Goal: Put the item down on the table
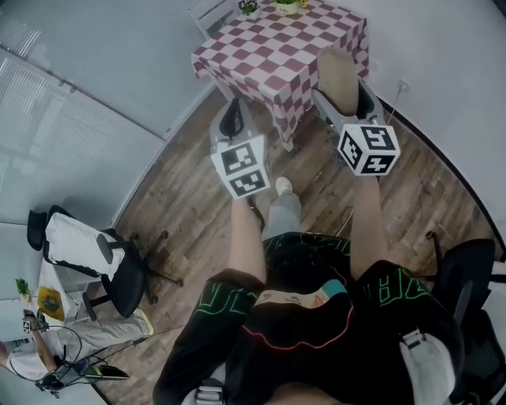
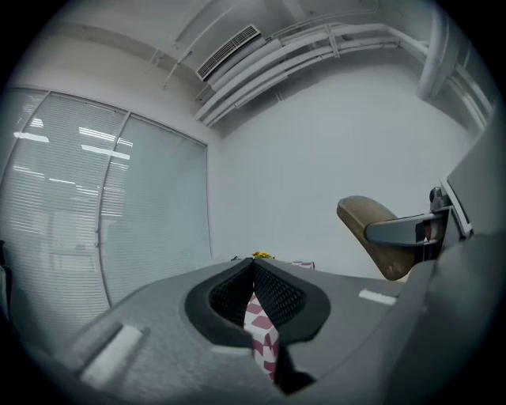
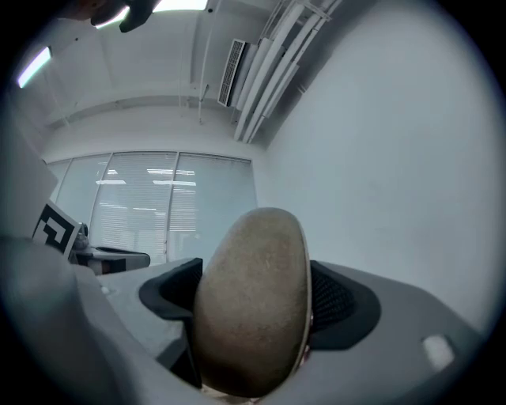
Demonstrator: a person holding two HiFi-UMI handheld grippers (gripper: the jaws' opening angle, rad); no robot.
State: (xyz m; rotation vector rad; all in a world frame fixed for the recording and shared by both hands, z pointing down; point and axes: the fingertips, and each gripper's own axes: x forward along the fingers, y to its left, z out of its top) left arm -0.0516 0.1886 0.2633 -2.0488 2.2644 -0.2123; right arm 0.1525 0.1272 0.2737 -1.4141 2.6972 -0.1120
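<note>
A tan, flat oval item (image 1: pixel 337 73) stands upright between the jaws of my right gripper (image 1: pixel 340 88), which is shut on it. In the right gripper view the item (image 3: pixel 251 304) fills the gap between the black pads (image 3: pixel 341 304) of my right gripper (image 3: pixel 253 316). The item is held in the air, short of the table (image 1: pixel 269 55), which has a red-and-white checked cloth. My left gripper (image 1: pixel 232 120) is shut and holds nothing. In the left gripper view, the pads of my left gripper (image 2: pixel 253 286) meet, the checked cloth (image 2: pixel 261 324) shows below them, and the item (image 2: pixel 370 224) shows at the right.
Small potted plants (image 1: pixel 286 6) stand at the table's far edge. A black office chair (image 1: pixel 118 269) with a white garment stands at the left, and a seated person (image 1: pixel 47 348) is at the lower left. Another dark chair (image 1: pixel 466 277) is at the right. The floor is wood planks.
</note>
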